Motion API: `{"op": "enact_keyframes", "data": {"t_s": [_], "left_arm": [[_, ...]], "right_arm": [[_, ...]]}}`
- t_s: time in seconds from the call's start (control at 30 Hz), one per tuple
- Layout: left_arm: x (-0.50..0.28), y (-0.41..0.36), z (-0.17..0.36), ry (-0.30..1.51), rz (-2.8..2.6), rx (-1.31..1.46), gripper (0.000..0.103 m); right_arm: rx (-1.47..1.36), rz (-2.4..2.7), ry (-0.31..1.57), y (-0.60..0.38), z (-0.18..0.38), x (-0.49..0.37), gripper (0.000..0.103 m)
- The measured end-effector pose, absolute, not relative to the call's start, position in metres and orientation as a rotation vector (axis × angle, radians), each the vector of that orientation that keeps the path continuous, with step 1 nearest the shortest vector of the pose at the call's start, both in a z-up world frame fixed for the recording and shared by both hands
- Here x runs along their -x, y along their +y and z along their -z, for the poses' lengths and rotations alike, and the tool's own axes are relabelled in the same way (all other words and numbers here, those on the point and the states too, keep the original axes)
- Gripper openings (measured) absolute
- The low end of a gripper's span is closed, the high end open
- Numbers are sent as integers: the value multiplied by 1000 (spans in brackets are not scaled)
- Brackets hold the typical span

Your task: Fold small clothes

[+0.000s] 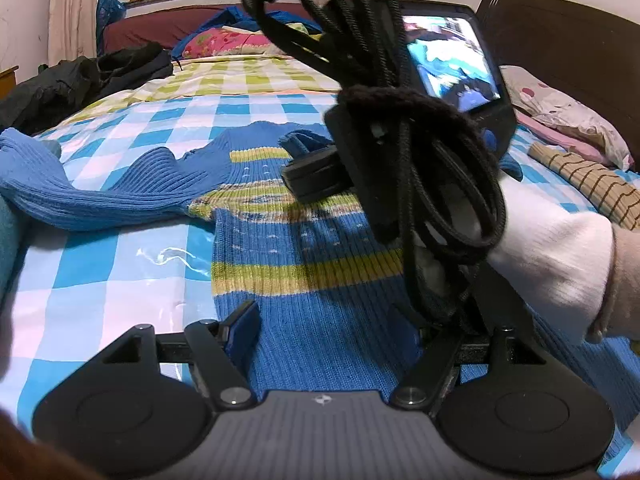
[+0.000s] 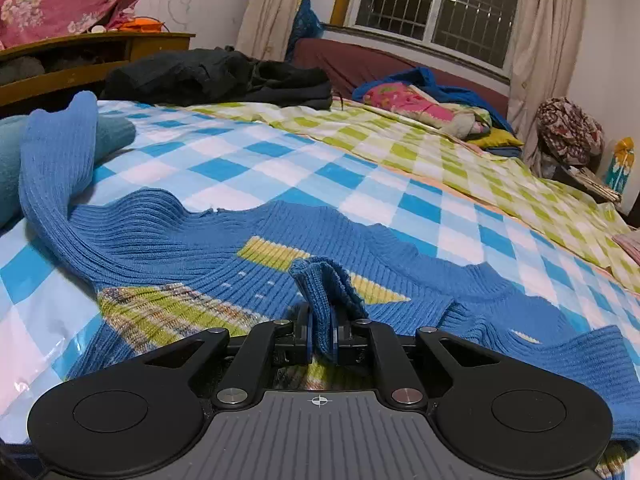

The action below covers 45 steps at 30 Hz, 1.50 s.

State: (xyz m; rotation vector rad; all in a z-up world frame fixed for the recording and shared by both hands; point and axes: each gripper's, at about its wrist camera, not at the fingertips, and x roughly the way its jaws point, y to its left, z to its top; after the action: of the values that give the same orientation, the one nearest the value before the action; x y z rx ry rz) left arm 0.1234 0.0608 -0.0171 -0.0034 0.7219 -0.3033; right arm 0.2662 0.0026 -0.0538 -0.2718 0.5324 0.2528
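Observation:
A small blue knit sweater [image 1: 320, 264] with yellow-green stripes lies spread on the checked bed cover [image 1: 100, 264]. My left gripper [image 1: 326, 334] is open and empty just above the sweater's lower body. My right gripper [image 2: 321, 338] is shut on a blue sleeve cuff [image 2: 326, 284] of the sweater [image 2: 168, 240] and holds it over the chest. In the left wrist view the right gripper [image 1: 308, 174] shows from the side, with a white-gloved hand [image 1: 552, 256] and a bundle of black cables [image 1: 400, 140] in front. The other sleeve [image 2: 52, 168] trails off to the left.
A teal garment [image 2: 16, 152] lies at the left bed edge. Black clothes [image 2: 216, 76] and a pink pillow pile [image 2: 416, 106] sit at the far side. A striped beige garment [image 1: 588, 180] and a pillow [image 1: 560, 112] lie at the right by the dark headboard [image 1: 560, 36].

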Motion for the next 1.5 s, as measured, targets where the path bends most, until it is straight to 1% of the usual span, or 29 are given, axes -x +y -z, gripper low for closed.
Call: {"op": "enact_keyframes", "data": {"t_s": [0.2,0.37,0.5,0.57,0.6,0.63,0.67,0.73,0.8,1.03,1.2,1.3,1.5], "left_arm": [[-123,66,17,725,314,21,76],[-121,65,17,723,324,2,77],[-120,63,17,715,330,-9,77],[-121,65,16,717,332,3,77],[-121,66,17,719,332,9,77],[-122,68,17,720,333,15,77],[-123,68,17,721,334,20,77],[-123,70,17,721,337,28,77],[-124,71,17,721,338,31,77],[-126,75,18,723,341,49,78],[-127,81,18,714,342,89,78],[-126,86,16,699,332,106,78],[-121,85,12,634,289,76,80]], "right_arm": [[296,-309,527,13,51,-272,11],[416,-370,477,24,54,-262,12],[430,-422,461,26,53,-256,13],[418,-451,469,25,52,-257,15],[404,-465,469,24,51,-257,19],[388,-479,475,22,49,-257,25],[367,-498,484,21,48,-258,27],[339,-531,485,19,44,-257,34],[324,-554,475,17,40,-255,38],[231,-543,521,14,34,-277,41],[104,-565,568,4,30,-293,43],[38,-582,578,0,27,-297,49],[-70,-575,575,-16,20,-296,49]]}}
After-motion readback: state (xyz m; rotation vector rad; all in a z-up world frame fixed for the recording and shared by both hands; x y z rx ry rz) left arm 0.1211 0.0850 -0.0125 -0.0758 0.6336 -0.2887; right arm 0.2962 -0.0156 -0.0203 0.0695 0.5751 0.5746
